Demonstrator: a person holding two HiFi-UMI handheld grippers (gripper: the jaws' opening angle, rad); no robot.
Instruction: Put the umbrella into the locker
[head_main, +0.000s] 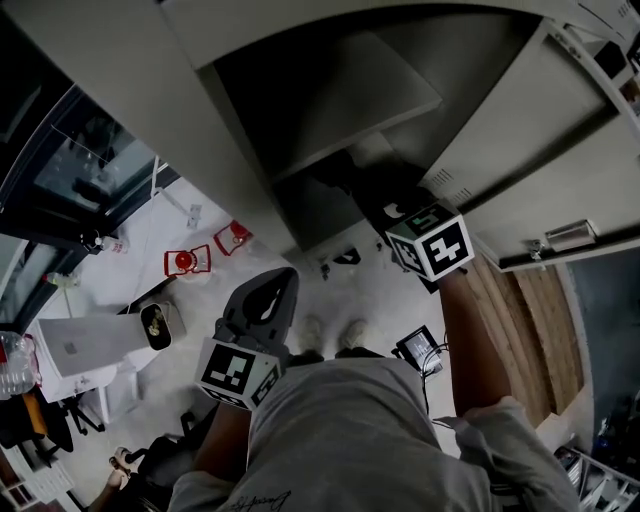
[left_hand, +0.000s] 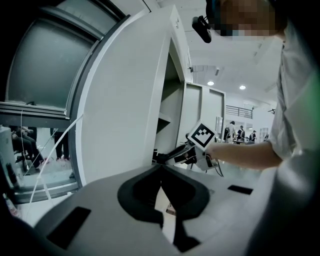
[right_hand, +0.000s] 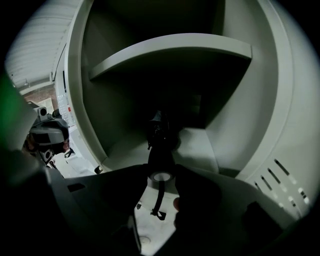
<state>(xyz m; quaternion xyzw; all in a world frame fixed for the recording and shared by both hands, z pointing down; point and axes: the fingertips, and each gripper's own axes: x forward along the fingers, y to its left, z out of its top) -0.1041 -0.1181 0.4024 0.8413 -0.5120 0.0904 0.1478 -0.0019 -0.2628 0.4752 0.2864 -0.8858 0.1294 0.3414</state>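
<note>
A person stands at an open grey locker (right_hand: 260, 115); the right gripper (right_hand: 161, 175) reaches into its opening, and its jaws are clamped on the handle end of a folded black umbrella (right_hand: 160, 145); a thin wrist strap (right_hand: 159, 197) hangs loose from the butt of the handle, behind the jaws.

The umbrella's long axis runs straight along the gripper's own line; the handle is nearest the camera and the tip points away and somewhat downward, into the compartment beneath the shelf (right_hand: 170, 47); the far end lies over that compartment's pale floor, though the dark hides whether it touches.

The left gripper (left_hand: 161, 169) is held back, outside the locker and beside the person's body; its jaws meet at the tips with nothing between them.

Judging from its look, the umbrella is a compact folding kind; it should be light and stiff along its shaft, while the furled fabric is probably soft and a little slick, so it would shift under the pads. The hard handle seems the sound place to grip, as it is gripped here; a hold that far from the middle lets the tip droop, so a firm squeeze is wise. The dangling strap could catch on the locker's edge or in the jaws on release.
</note>
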